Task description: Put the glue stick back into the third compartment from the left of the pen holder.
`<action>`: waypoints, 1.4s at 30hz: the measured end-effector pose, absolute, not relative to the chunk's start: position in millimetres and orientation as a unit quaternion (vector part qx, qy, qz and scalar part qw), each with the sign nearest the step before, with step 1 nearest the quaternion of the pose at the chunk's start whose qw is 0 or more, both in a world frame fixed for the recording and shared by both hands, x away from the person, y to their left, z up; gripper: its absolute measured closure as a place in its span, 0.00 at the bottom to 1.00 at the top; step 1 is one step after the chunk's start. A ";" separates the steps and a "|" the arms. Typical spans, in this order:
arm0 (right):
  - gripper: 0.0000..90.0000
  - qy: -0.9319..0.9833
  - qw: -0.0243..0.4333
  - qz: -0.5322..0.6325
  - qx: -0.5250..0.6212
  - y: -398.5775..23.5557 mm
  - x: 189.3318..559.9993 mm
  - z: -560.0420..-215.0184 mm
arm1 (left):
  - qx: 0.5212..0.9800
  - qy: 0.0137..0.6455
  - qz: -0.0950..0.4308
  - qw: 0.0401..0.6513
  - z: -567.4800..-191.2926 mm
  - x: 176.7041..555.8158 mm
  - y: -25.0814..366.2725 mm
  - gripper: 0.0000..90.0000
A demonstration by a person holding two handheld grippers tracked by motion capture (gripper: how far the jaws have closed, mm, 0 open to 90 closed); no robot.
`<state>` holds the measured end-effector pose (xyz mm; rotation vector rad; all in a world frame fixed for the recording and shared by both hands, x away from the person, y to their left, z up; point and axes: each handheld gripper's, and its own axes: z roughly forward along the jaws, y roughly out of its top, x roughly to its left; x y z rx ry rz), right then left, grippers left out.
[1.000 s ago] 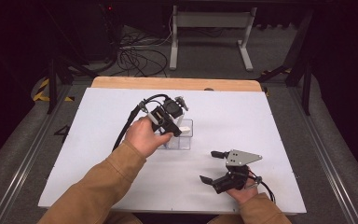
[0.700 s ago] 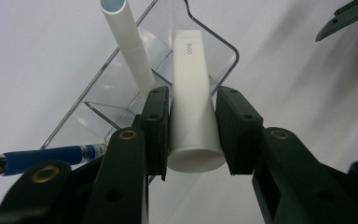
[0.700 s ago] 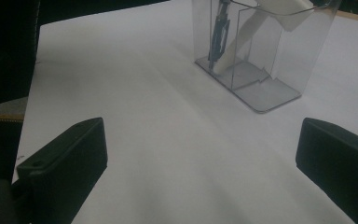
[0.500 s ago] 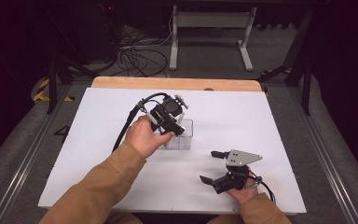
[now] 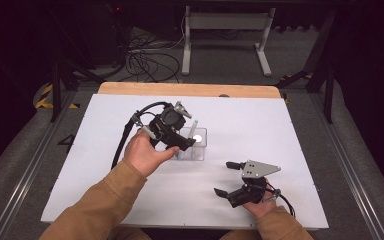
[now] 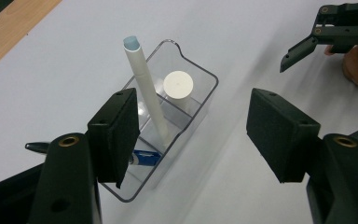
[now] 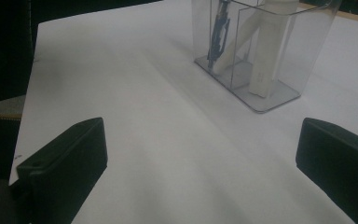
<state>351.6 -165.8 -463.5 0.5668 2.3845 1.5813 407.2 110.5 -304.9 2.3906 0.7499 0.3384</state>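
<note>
A clear plastic organiser (image 5: 198, 146) (image 6: 193, 105) (image 7: 284, 51) stands mid-table. In it a slim white pen with a pale blue cap (image 6: 145, 88) leans, beside a thick white cylinder (image 6: 178, 85) and a small blue item (image 6: 145, 157) at the bottom. My left gripper (image 5: 184, 134) (image 6: 193, 116) hovers just over the organiser's left side. Its jaws have just been opening and the pads (image 6: 116, 133) press on nothing. My right gripper (image 5: 223, 178) (image 7: 200, 154) rests open near the front right edge, pointed at the organiser, with nothing between its fingers.
The white table sheet (image 5: 105, 165) ends at a wooden strip (image 5: 190, 90) at the far side. The left gripper's black cable (image 5: 127, 132) loops over the table to its left. Beyond the table are a desk frame (image 5: 225, 30) and floor cables (image 5: 145, 60).
The left gripper has drawn back a little to the left and lifted off the organiser, jaws wider apart. The white pen now stands free in the organiser. The right gripper has stayed still.
</note>
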 end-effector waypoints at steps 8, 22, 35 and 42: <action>0.03 0.810 0.116 0.541 0.194 -167.1 351.0 -462.6 | 0.892 0.279 0.119 0.334 -313.4 390.0 135.6 0.37; 0.03 0.805 0.124 0.546 0.193 -168.7 349.3 -460.5 | 0.862 0.265 0.128 0.412 -350.1 360.1 172.1 0.35; 0.03 0.805 0.126 0.547 0.193 -169.0 349.1 -460.4 | 0.829 0.250 0.160 0.474 -378.4 345.7 202.6 0.34; 0.03 0.805 0.127 0.547 0.191 -168.5 348.5 -460.4 | 0.805 0.248 0.173 0.511 -395.9 339.6 215.4 0.27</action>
